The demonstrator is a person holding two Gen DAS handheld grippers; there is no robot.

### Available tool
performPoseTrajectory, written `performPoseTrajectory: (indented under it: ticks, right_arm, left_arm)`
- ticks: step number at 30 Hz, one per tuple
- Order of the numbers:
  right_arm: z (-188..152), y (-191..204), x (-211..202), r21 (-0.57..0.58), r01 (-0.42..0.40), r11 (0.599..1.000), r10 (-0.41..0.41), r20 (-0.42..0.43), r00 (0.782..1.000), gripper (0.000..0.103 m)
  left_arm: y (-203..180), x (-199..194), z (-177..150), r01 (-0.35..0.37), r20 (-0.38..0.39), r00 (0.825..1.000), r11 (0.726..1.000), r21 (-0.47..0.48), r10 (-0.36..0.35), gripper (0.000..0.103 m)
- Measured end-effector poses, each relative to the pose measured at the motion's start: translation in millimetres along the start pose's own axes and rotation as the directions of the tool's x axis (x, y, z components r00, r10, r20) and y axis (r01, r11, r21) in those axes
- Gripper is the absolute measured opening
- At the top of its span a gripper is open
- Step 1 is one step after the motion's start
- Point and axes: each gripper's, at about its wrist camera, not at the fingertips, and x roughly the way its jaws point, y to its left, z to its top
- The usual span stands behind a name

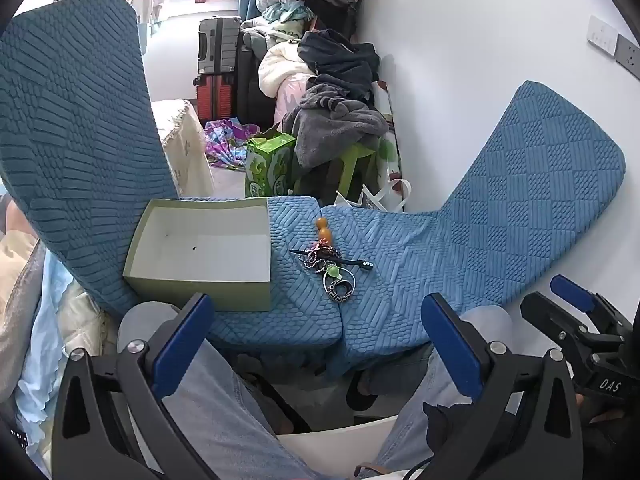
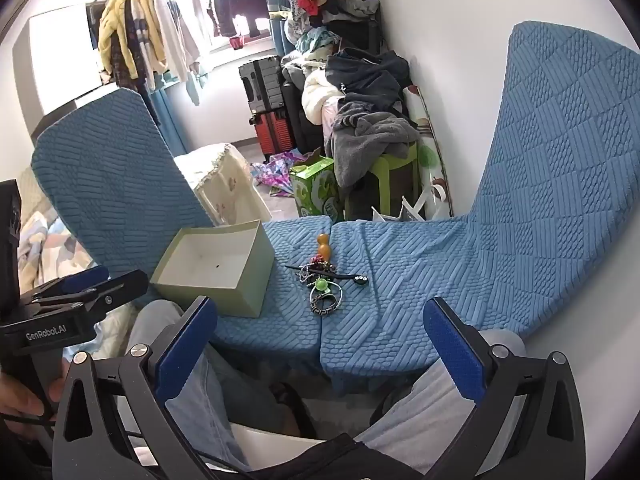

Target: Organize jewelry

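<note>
I hold my left gripper [image 1: 316, 340] and right gripper [image 2: 320, 340] above my knees, both spread wide and empty; the jewelry pile [image 1: 330, 270] lies tangled on the blue cushion [image 1: 420, 260], just beside the open box [image 1: 200, 256] evidently meant to receive it.

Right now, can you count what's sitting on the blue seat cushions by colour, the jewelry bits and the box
Orange gourd-shaped bead: 1
Green bead charm: 1
Black hair stick: 1
Dark patterned ring pendant: 1
Beaded chain tangle, mixed colours, pieces inseparable: 1
Pale green open box: 1
Total: 6
</note>
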Motion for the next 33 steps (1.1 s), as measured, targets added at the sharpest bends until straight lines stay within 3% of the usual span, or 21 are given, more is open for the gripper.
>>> performPoseTrajectory:
  ticks: [10,12,33]
  right_arm:
    - [6.0,3.0,12.5,-0.014,-0.004,1.0,0.004,-0.009,1.0,0.103]
    - [7.7,5.8,14.3,-0.019,0.004,1.0,-0.004,-0.004,1.0,0.103]
    - [-1.6,15.7,9.9,-0.065,-0.023,0.998,0.023,-0.002,1.0,0.103]
  left_arm:
    - [-13.2,-11.4,-12.9,0.0,0.007,1.0,1.0,-0.008,0.0,0.103]
    - [8.5,4.5,0.9,0.01,-0.015,1.0,1.0,-0.018,-0.01,0.103]
    - [29.0,-11.4,-7.5,-0.034,0.014,0.999,0.999,-0.022,0.034,0.103]
